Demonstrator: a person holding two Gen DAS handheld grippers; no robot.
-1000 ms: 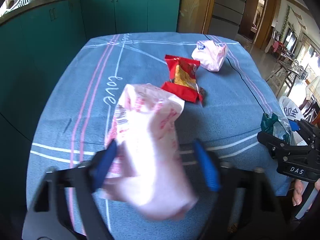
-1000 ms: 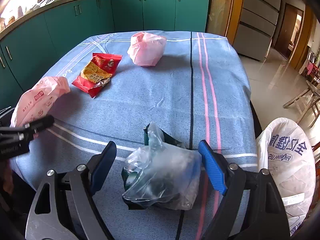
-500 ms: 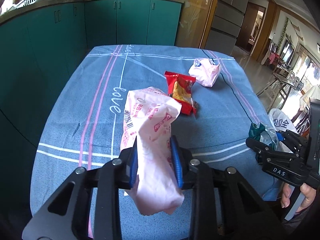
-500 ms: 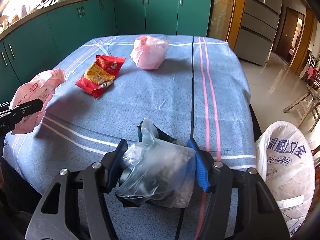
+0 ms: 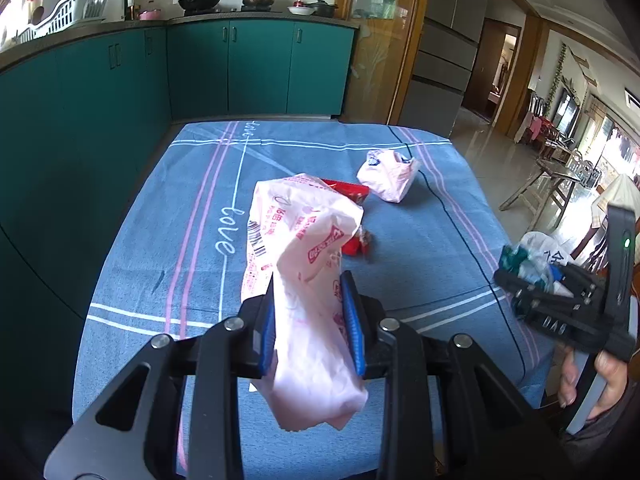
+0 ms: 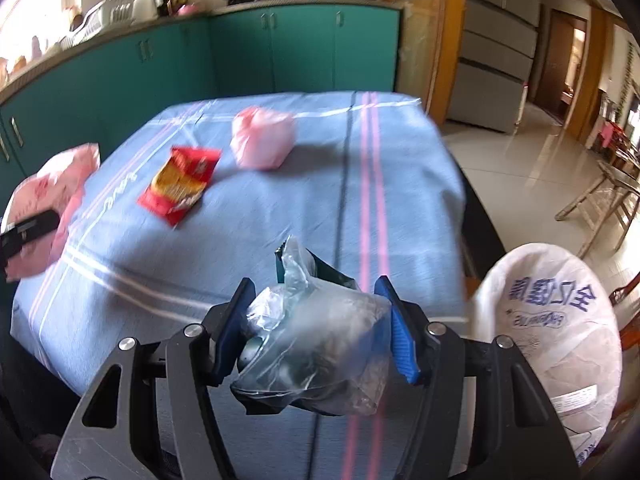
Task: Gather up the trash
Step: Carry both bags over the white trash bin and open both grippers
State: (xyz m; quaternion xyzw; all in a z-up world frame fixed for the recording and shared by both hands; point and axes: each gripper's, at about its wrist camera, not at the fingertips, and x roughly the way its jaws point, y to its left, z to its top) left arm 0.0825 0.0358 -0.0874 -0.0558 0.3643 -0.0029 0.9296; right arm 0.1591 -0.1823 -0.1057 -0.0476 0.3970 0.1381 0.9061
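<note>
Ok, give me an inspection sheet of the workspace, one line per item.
Surface: table under a blue striped cloth.
Job's things: pink printed wrapper in left tongs; clear plastic bag of scraps in right tongs; red snack packet and crumpled pink bag lying on the cloth.
Clutter: nothing seen.
Grippers: both shut on their loads.
Cables: thin dark line across the cloth, cable or stripe unclear.
Surroundings: white printed sack beside the table; teal cabinets.

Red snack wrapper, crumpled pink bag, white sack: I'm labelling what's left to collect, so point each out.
red snack wrapper (image 6: 180, 184), right wrist view, middle of its printed face
crumpled pink bag (image 6: 262, 138), right wrist view, front side
white sack (image 6: 560, 320), right wrist view, printed side
</note>
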